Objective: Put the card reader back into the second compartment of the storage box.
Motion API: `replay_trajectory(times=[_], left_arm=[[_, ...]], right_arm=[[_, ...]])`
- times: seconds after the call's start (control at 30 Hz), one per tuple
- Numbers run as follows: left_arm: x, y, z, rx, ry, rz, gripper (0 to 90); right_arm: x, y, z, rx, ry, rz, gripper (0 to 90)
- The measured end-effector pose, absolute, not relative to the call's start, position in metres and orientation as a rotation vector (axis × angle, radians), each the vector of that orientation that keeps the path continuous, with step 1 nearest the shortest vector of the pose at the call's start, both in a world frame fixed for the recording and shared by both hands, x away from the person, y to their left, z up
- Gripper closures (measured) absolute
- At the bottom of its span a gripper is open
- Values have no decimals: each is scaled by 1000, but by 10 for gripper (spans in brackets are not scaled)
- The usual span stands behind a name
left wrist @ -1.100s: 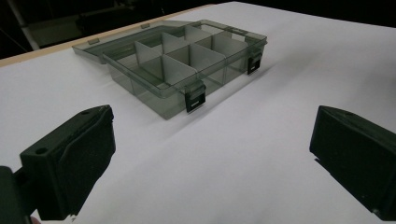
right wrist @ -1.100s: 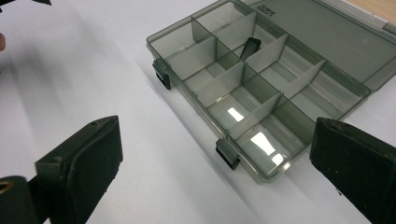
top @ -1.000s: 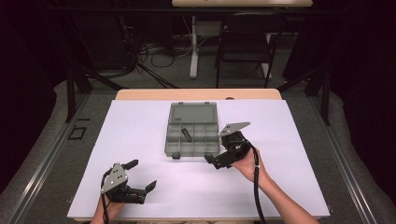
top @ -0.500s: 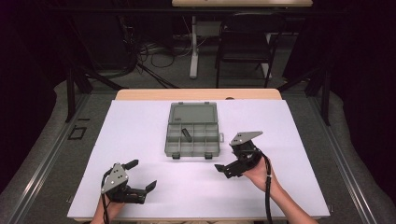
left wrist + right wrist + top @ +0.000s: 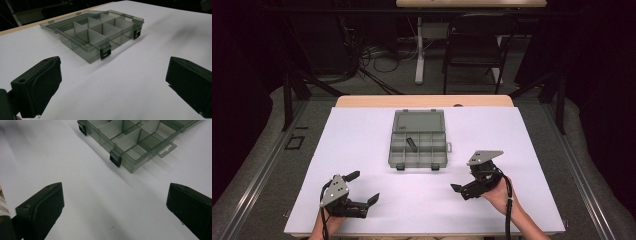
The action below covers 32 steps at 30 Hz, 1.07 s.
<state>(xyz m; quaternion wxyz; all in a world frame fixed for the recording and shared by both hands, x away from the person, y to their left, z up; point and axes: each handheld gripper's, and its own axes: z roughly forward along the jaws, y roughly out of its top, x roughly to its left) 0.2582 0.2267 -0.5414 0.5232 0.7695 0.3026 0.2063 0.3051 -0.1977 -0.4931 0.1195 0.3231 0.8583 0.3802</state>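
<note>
Your left gripper [image 5: 363, 187] and right gripper [image 5: 466, 181] both stand released — the open plastic box [image 5: 418, 139] shows no readable writing.

White sheet [image 5: 362, 150] lying flat over a wooden table [image 5: 422, 101], only the far edge of the wood showing bare. Beyond that edge, a black chair [image 5: 472, 47] standing on grey floor [image 5: 262, 165], beside a white post [image 5: 419, 50] that rises toward another tabletop [image 5: 472, 2]. Left of the post, tangled cables [image 5: 382, 57]. Near the table's left side, a black square marking [image 5: 293, 142] on the floor.
</note>
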Motion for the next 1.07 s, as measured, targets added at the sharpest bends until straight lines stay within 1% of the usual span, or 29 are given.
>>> replay_trajectory(times=[0.3, 0.57, 1.07], left_arm=[[258, 226, -542, 1842, 725, 493, 4], [258, 226, -542, 1843, 723, 492, 5], [259, 227, -541, 1846, 726, 497, 4]], right_arm=[[293, -214, -503, 965, 2465, 1087, 18], [284, -226, -511, 982, 2435, 1077, 6], [271, -241, -526, 1024, 2365, 1080, 4]])
